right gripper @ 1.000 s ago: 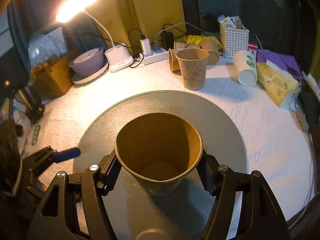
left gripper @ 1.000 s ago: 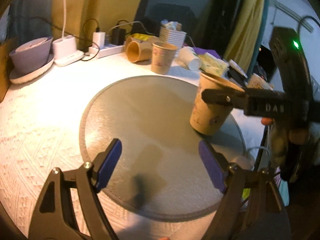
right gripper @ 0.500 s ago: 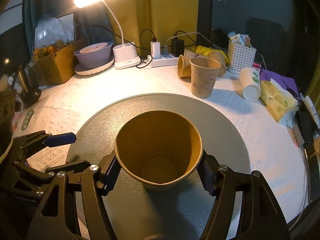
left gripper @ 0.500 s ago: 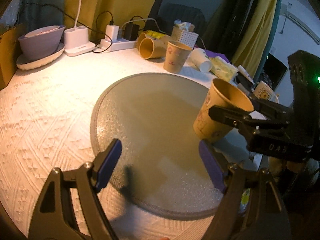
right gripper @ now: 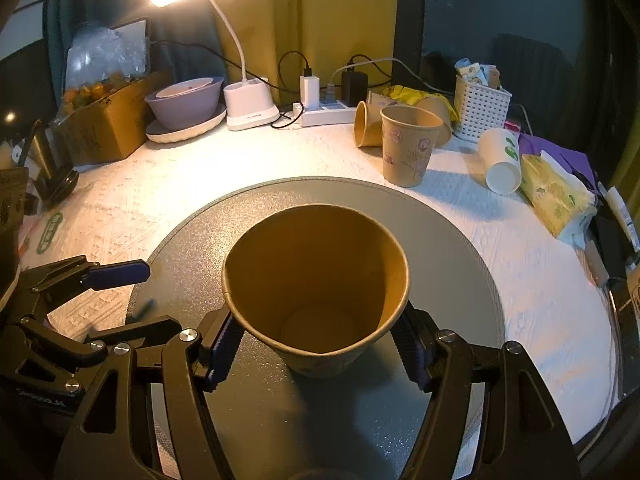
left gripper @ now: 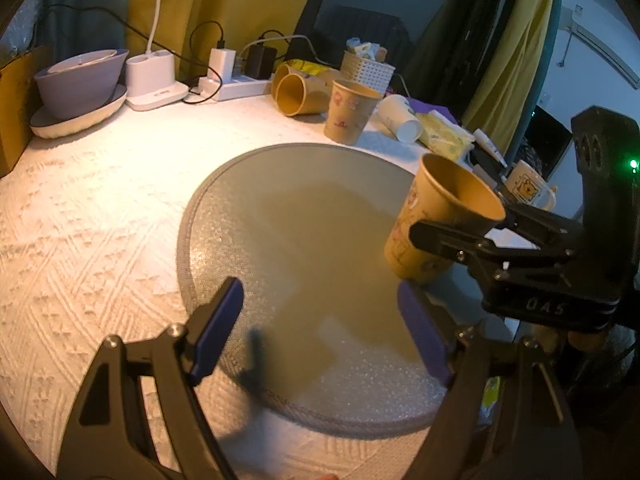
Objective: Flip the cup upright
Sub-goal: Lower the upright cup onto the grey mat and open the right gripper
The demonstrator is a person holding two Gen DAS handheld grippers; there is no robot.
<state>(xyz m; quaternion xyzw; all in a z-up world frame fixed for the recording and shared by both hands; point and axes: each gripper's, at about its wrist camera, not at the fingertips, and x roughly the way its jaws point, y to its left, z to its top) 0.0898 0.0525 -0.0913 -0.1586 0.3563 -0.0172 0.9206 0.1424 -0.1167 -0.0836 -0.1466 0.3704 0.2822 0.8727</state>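
Note:
A brown paper cup (right gripper: 316, 292) with a printed pattern stands mouth up between the pads of my right gripper (right gripper: 316, 346), which is shut on it. In the left wrist view the cup (left gripper: 436, 224) tilts a little toward the left, its base at the right side of the round grey mat (left gripper: 296, 248). I cannot tell whether the base touches the mat. My left gripper (left gripper: 320, 324) is open and empty, low over the mat's near part, to the left of the cup.
Behind the mat stand an upright paper cup (right gripper: 408, 144), a brown cup on its side (right gripper: 366, 124), a white cup on its side (right gripper: 500, 160), a white basket (right gripper: 480, 108), a tissue pack (right gripper: 556, 196), a power strip, a lamp base and bowls (right gripper: 184, 104).
The right gripper has brought the cup from nearly straight to slightly tilted and moved a little back. The left gripper has pulled back and stays open.

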